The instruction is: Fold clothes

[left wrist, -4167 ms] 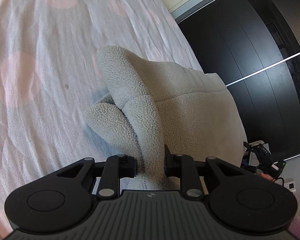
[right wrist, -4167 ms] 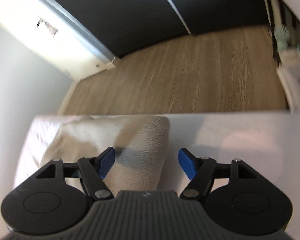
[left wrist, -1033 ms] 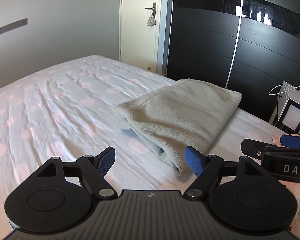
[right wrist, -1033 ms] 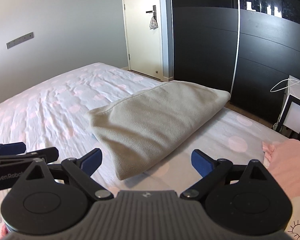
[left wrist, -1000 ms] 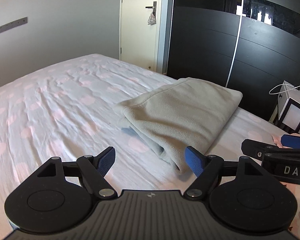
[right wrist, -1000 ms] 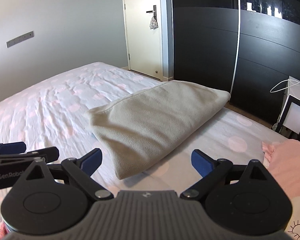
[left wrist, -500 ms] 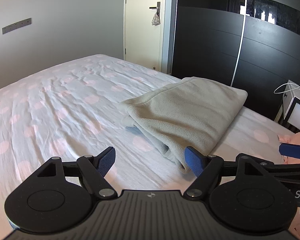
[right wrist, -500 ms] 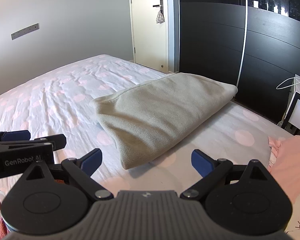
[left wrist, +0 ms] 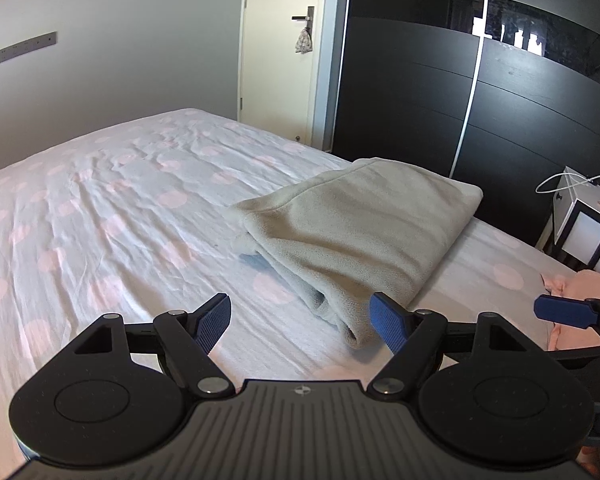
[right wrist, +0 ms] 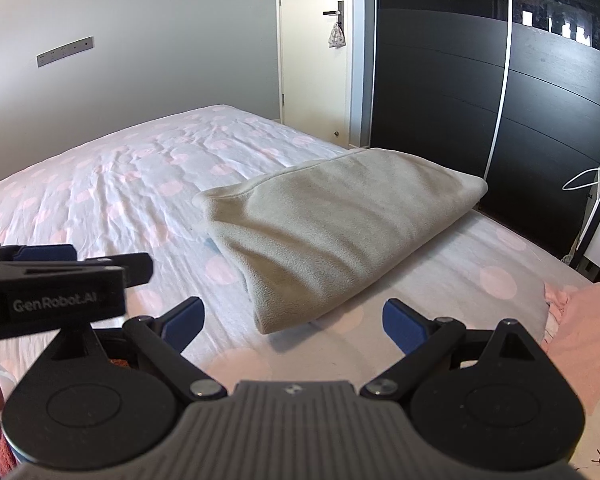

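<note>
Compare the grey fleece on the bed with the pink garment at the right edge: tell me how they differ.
The grey fleece garment is folded into a neat flat rectangle; the pink garment lies bunched and unfolded. The fleece is plain grey and fully in view; the pink one has a small dark drawing and is cut off by the frame edge. The fleece lies ahead of both grippers, the pink one off to the right. Both rest on the polka-dot bedsheet, and neither is gripped.

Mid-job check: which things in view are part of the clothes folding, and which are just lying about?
Part of the job:
- grey fleece garment, folded on the bed
- pink garment, at the bed's right edge, not folded
- left gripper and right gripper, jaws open, empty

Lying about:
- small pouch on the door handle
- white cable on the side table
</note>
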The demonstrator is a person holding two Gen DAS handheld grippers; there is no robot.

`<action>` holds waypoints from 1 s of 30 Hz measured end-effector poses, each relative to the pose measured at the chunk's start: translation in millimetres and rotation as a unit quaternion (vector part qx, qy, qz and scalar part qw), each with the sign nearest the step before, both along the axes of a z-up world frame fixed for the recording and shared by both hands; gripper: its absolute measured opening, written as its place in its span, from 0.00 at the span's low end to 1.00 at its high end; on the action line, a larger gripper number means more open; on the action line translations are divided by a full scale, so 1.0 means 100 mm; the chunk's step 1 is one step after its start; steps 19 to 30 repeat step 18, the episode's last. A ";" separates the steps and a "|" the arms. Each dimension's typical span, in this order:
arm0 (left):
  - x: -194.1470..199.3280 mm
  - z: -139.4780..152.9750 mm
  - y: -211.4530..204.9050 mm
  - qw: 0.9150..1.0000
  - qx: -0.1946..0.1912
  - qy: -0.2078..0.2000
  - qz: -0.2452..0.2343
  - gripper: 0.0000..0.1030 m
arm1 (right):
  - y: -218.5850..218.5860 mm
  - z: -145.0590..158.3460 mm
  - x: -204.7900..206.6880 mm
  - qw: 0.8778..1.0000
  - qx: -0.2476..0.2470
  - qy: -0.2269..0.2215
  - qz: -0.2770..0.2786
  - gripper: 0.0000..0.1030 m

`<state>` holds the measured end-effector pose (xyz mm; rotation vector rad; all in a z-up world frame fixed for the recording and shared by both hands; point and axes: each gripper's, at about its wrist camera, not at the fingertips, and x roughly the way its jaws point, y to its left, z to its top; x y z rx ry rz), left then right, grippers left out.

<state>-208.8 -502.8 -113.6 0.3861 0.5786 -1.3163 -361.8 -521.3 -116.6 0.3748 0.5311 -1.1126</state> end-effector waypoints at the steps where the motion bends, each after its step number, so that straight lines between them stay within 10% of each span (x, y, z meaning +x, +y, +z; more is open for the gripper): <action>1: -0.01 0.00 0.00 1.000 0.001 -0.001 0.000 0.74 | 0.00 0.00 0.00 1.000 -0.001 0.002 0.001 0.94; 30: -0.04 0.00 0.02 1.000 -0.004 -0.001 -0.004 0.74 | 0.03 0.00 0.03 1.000 0.001 0.000 0.005 0.94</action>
